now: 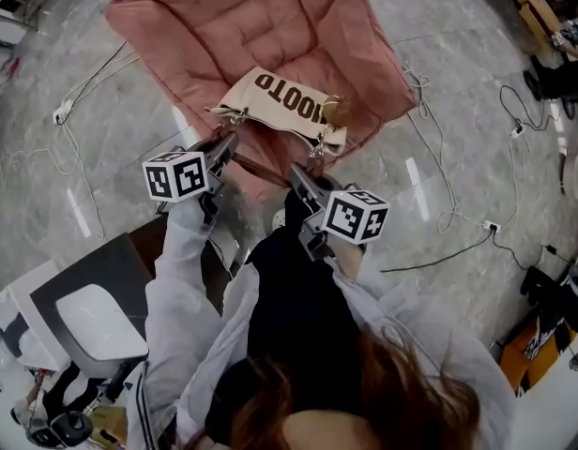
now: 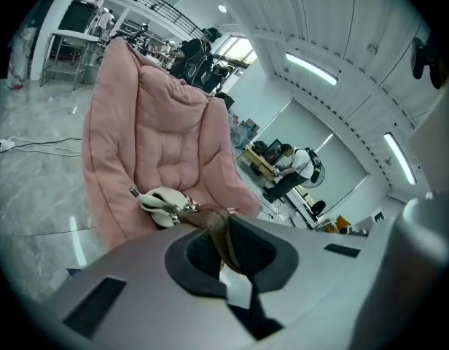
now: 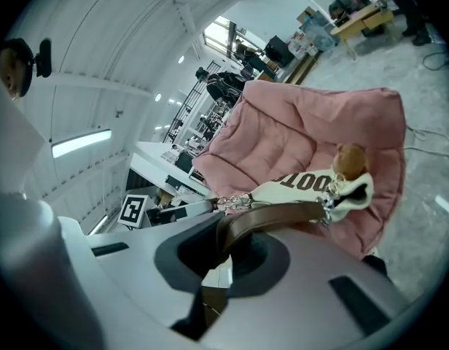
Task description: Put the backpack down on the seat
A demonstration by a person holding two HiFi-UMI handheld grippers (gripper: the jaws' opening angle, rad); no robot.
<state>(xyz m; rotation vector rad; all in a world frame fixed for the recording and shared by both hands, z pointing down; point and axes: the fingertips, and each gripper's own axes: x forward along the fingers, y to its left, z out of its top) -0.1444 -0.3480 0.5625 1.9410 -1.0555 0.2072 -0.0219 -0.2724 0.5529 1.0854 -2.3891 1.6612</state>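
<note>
A cream backpack (image 1: 280,109) with dark lettering and a small brown plush charm (image 1: 336,111) lies on the front part of the pink cushioned seat (image 1: 251,26). Its brown strap (image 1: 261,170) runs back from the bag to both grippers. My left gripper (image 1: 228,148) is shut on the strap (image 2: 217,232), with the bag (image 2: 160,203) and seat (image 2: 166,144) just beyond its jaws. My right gripper (image 1: 296,178) is shut on the same strap (image 3: 283,214); the bag (image 3: 312,184) rests against the seat (image 3: 297,130) ahead of it.
White and black cables cross the marble floor on both sides, with a plug block (image 1: 60,115) at the left and another (image 1: 489,225) at the right. A grey and white chair (image 1: 92,322) stands at the lower left. A person (image 2: 294,166) sits at distant desks.
</note>
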